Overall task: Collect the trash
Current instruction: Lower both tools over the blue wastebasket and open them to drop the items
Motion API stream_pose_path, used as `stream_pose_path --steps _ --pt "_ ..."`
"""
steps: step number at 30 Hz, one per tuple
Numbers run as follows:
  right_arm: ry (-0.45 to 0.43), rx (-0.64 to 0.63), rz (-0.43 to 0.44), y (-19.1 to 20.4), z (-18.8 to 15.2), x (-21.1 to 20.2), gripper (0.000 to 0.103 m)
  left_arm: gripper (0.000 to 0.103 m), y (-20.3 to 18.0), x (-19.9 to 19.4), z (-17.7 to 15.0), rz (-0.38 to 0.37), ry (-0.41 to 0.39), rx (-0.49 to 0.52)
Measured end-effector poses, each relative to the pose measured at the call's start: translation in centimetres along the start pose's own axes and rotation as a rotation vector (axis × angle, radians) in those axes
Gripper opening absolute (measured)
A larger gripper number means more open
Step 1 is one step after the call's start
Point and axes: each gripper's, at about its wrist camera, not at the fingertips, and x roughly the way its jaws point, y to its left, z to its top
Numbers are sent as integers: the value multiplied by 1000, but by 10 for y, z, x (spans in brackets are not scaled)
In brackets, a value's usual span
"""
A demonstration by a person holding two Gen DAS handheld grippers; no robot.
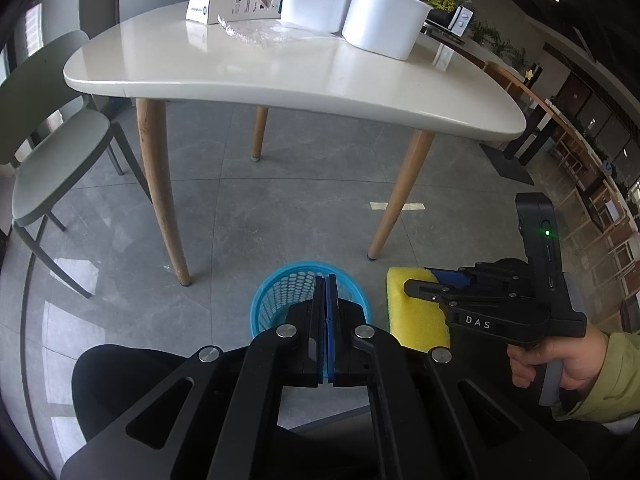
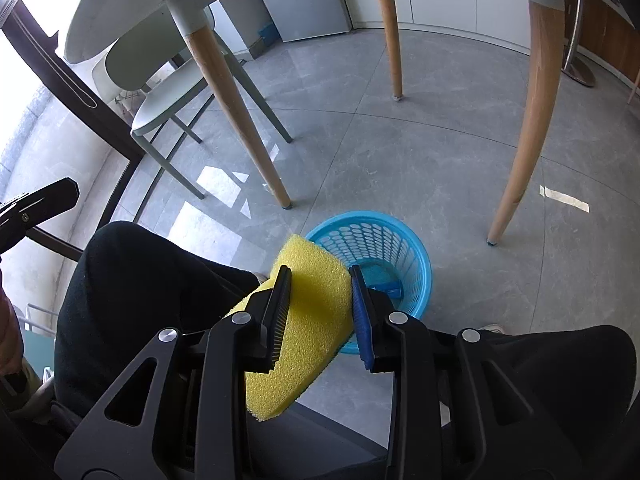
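Right claw (image 2: 320,280) grips a yellow sponge (image 2: 308,320) between its two fingers (image 2: 280,300), above and just left of the blue bin (image 2: 416,256). One sponge corner overlaps the bin's rim in the right wrist view; whether it touches cannot be told. Left claw (image 1: 325,280) is clenched, pads pressed together with nothing between them, and hangs over the bin (image 1: 276,292). The bin stands on the grey floor (image 1: 280,208), just in front of the white table (image 1: 280,76) and between its two near wooden legs (image 1: 160,184). Something blue lies inside the bin; what it is cannot be told. Behind the bin, the tabletop carries two white tubs (image 1: 384,24), a white box (image 1: 224,8) and crumpled clear plastic (image 1: 260,32). A grey-green chair (image 1: 52,160) stands left of the table.
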Motion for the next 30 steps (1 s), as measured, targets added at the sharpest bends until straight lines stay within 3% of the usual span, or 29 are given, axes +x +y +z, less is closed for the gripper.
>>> stream_pose_path --steps 10,18,25,30 --pt "50 28 -10 -10 -1 41 31 0 9 44 -15 11 73 -27" --pt "79 62 -14 -22 1 64 44 1 8 48 -14 0 79 -30" --pt "67 104 -19 -34 -3 57 52 1 9 47 -13 12 72 -31" --pt "36 102 -29 -35 -6 44 55 8 9 42 -13 18 59 -29"
